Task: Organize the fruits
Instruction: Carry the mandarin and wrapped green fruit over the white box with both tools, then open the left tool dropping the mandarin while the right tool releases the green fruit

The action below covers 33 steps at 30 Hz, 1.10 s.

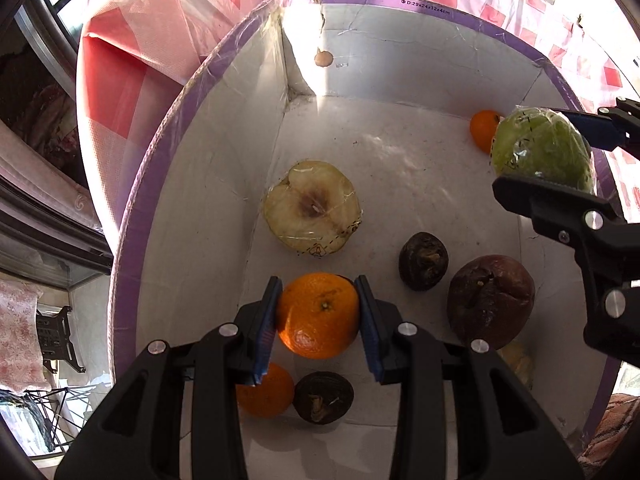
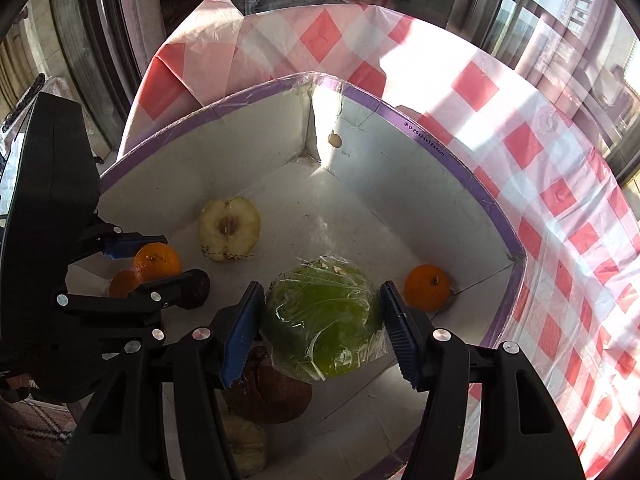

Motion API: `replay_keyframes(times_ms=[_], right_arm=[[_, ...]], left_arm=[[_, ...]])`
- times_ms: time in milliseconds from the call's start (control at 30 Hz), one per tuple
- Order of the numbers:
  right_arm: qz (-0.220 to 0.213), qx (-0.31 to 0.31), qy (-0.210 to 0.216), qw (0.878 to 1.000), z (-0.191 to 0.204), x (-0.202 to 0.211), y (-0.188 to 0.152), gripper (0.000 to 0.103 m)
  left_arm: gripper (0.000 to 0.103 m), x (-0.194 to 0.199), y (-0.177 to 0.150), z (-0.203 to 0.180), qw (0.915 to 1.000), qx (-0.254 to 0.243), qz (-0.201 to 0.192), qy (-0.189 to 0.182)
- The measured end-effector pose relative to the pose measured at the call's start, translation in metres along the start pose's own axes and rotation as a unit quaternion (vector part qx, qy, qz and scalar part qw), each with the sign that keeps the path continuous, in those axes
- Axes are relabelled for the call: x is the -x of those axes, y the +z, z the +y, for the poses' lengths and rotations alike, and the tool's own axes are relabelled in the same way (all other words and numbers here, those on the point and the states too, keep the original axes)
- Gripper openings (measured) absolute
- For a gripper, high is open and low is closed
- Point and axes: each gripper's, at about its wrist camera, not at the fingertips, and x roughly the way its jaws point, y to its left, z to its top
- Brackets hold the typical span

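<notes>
**Operator A:** While both units are angled steeply down into the white box (image 1: pixel 224 184), report the left gripper (image 1: pixel 318 316).

**Operator B:** Its blue pads are clamped on a whole orange (image 1: pixel 318 314), one on each side. The orange is near-round, with no clear long axis. Its stem dimple faces up toward the left wrist camera. The fruit sits at the tips of the fingers, above the box floor, at the near end of the box.

**Operator A:** Report the right gripper (image 2: pixel 322 320).

**Operator B:** It is closed on a green fruit in clear wrap (image 2: pixel 324 316). The left pad presses the fruit; the right pad meets the loose film on the other side. The fruit is slightly elongated, long axis running roughly along the fingers. It hangs over the right part of the box, above a dark brown fruit (image 2: pixel 268 392).

**Operator A:** List the contents on the floor.

**Operator B:** A halved apple (image 1: pixel 314 212), cut face up, lies toward the left wall, stem notch pointing to the far corner. A small orange (image 1: pixel 482 130) rests in the right far corner, stem tilted up. A second small orange (image 1: pixel 268 394) and a small dark fruit (image 1: pixel 323 398) lie side by side beneath the left gripper. Another small dark fruit (image 1: pixel 423 261) lies just beside the large dark one. A pale yellow fruit (image 2: pixel 244 444) lies against the near wall.

**Operator A:** Support surface?

**Operator B:** Red-and-white checked tablecloth (image 2: pixel 560 200).
</notes>
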Motion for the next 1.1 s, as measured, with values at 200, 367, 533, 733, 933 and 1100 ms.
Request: replay_keyframes(times_ms=[200,367,533,733,933,1100], right_arm=[[0.013,0.006,-0.002,1.000,0.004,-0.010,0.001,0.059],[0.016,0.011,-0.003,1.000,0.007,-0.013,0.001,0.059],[0.015,0.010,-0.005,1.000,0.007,-0.012,0.001,0.059],[0.015,0.001,-0.001,1.000,0.005,-0.010,0.000,0.060],[0.000,-0.008,-0.003,1.000,0.003,-0.004,0.000,0.075],[-0.006,-0.009,-0.010,1.000,0.002,0.001,0.001,0.082]], left_arm=[[0.038,-0.006,0.003,0.002,1.0000,0.001,0.006,-0.004],[0.038,-0.010,0.003,0.002,0.9999,-0.001,0.012,-0.004],[0.038,-0.010,0.003,0.002,0.9999,-0.002,0.011,-0.004],[0.044,-0.007,0.003,0.002,1.0000,0.000,0.008,-0.002],[0.058,-0.004,0.004,0.002,1.0000,0.005,0.005,0.003],[0.063,-0.004,0.003,0.001,1.0000,-0.001,0.007,0.004]])
